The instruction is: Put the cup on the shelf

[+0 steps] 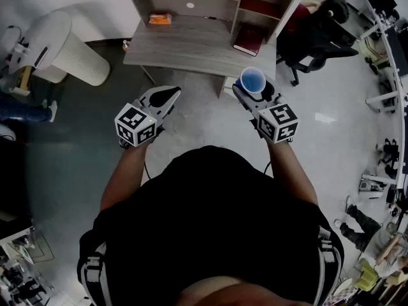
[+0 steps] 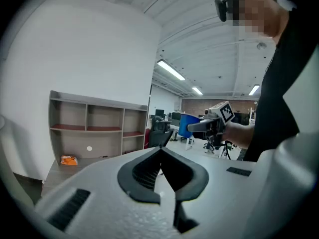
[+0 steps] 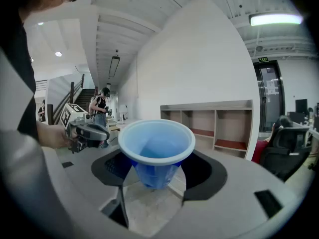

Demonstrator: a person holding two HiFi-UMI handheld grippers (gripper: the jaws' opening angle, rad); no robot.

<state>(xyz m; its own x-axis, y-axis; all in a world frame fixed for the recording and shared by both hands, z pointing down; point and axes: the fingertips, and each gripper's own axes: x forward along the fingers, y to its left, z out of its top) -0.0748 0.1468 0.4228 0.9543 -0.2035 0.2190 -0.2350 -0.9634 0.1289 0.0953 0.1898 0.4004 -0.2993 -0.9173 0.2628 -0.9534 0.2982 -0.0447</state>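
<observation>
Grey floor (image 1: 191,113) fills most of the head view; the person stands on it well short of the furniture. Biggest thing ahead is the shelf unit (image 1: 191,43): pale wood-grain base board, w/ a row of open cubbies on red-brown boards at the far side. A black office chair (image 1: 319,24) sits at its right end, and a white ribbed bin (image 1: 70,50) is off to the left.

Left gripper (image 1: 169,95): jaws together, tips meeting, nothing btwn them; held out near the body, idle. Right gripper (image 1: 256,94): jaws wide but clamped on the blue cup (image 1: 252,80), pads pressing its lower wall on both sides, as the right gripper view shows. The cup is carried in the air, off any surface. It's upright, mouth up, long axis vertical, and looks empty.

Key relation: the shelf unit lies far and a bit left of the right gripper, not yet in reach. The cup lines up roughly w/ the unit's right end, where a dark red book (image 1: 247,40) sits. Both grippers are about equally near the unit, but only the right one carries the load.

Judgement: carry stage, approx midway. Next needs a step fwd, then the cup kept level into a cubby or onto the base board. Risk: rim clipping a divider.

A small orange item (image 1: 160,19) lies at the far left of the base board, well clear.
</observation>
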